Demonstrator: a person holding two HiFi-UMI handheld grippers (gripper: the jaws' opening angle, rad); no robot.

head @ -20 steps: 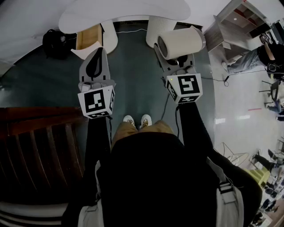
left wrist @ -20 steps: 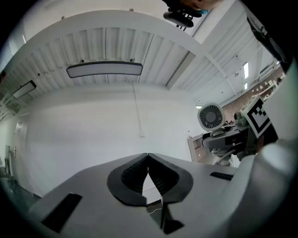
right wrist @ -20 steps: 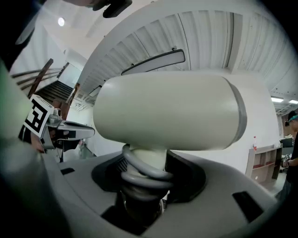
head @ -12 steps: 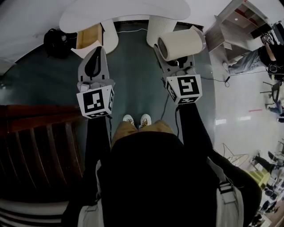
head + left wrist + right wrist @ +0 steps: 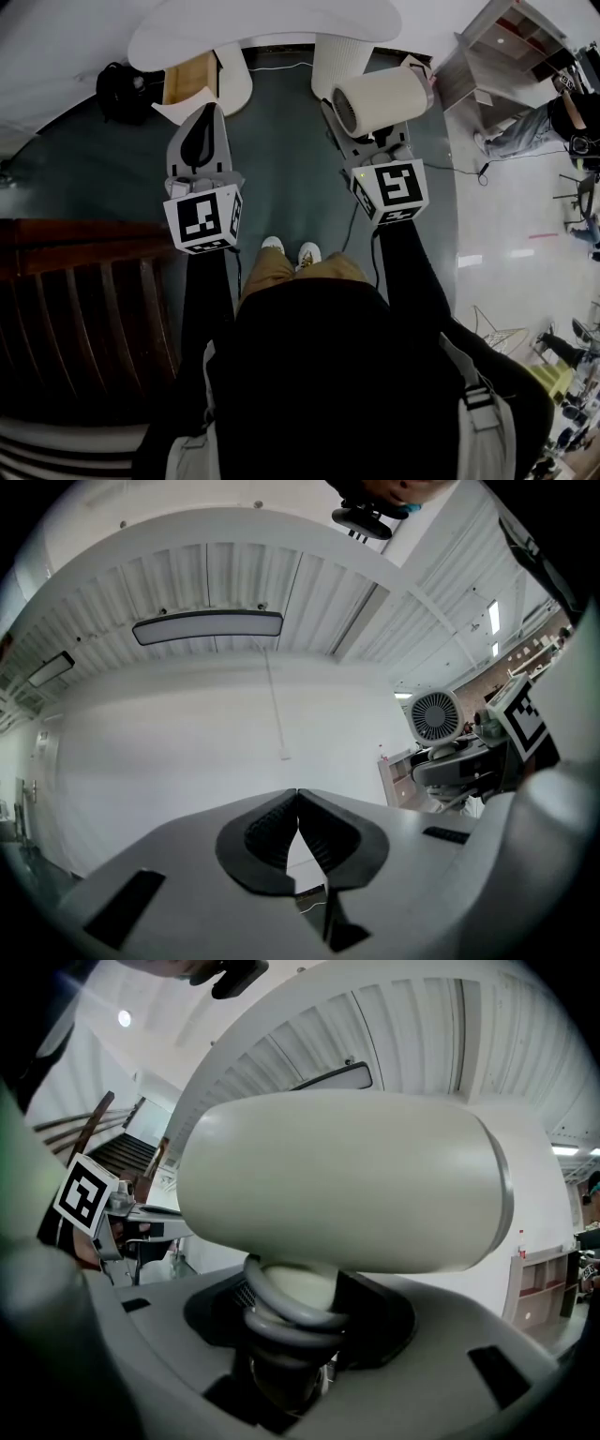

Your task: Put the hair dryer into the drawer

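The dryer (image 5: 382,94) is up in the air in front of the person, with its fat cream body on its side. The right tongs (image 5: 373,131) grip it by the handle, where the grey cord (image 5: 281,1309) is wound round. The left tongs (image 5: 203,127) are closed with nothing in them. The drawer (image 5: 187,80) looks open, well apart from the dryer, off to the left under the white worktop (image 5: 272,23). I think the heavy top could tip or slip in the grip. The cord could come loose and catch on the drawer's side. The dryer could also bump the worktop's edge going in. The floor (image 5: 281,187) is dark and smooth. Wooden stairs (image 5: 94,309) are at the left, and a shelf (image 5: 502,47) is far off at the right.
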